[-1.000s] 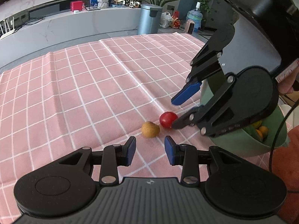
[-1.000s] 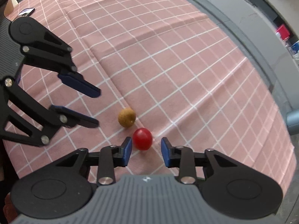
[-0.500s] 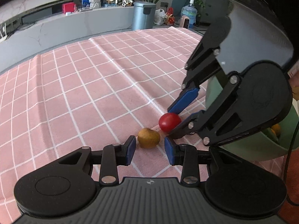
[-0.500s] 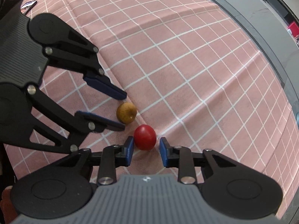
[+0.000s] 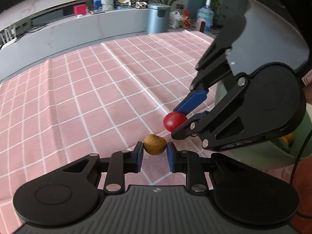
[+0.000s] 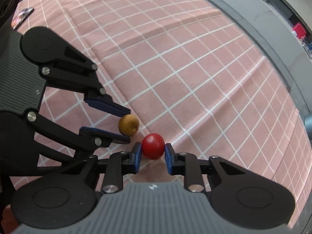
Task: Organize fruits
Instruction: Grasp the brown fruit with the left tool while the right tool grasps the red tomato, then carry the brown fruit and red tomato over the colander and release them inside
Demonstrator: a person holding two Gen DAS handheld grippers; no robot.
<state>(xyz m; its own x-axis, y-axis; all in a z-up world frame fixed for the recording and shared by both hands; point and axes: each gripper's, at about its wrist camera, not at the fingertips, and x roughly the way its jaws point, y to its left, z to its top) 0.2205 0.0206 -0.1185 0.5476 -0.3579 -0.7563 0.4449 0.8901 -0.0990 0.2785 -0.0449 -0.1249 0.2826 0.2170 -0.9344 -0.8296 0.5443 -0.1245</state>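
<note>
A pink cloth (image 5: 81,97) with a grid of thin white lines covers the tabletop, reaching to its far edge. It does not lie flat: a long crease runs from the far side toward the near side, with shallower ripples beside it. On the cloth rest two small round fruits, near each other but apart: a brown fruit (image 5: 154,144) and a red fruit (image 5: 174,121). A green bowl (image 5: 280,152) stands at the right, mostly hidden; something orange shows at its edge, probably fruit inside. Seen from the right wrist, a small flat item (image 6: 21,16) lies near the cloth's far left corner, too blurred to identify.
</note>
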